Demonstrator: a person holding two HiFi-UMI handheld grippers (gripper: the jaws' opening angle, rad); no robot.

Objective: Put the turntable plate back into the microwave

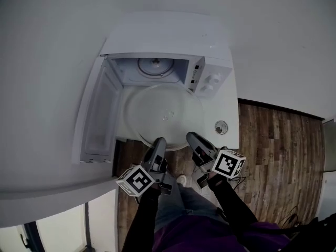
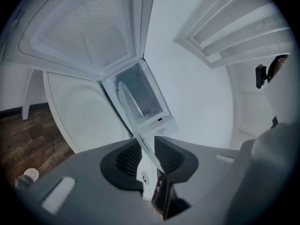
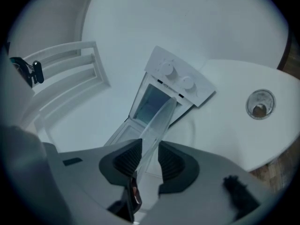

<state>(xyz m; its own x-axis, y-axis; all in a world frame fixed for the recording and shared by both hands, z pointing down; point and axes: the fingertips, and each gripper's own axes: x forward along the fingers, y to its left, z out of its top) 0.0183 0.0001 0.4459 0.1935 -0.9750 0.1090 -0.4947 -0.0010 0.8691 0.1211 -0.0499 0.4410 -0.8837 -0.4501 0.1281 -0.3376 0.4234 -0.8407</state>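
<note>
1. Step in hand: carrying the turntable plate to the open microwave. It hangs roughly level at the cavity mouth, not yet seated.
2. Next, probably: slide it farther in and settle it on the hub.
3. The fingers of the left gripper and right gripper each pinch the plate's near rim.

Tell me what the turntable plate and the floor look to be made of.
Turntable plate: likely clear glass, smooth and glossy; what lies behind shows through it and its rim catches light.
Floor: brown wood or wood-look planks, fairly matte; grain and plank seams show.
</note>
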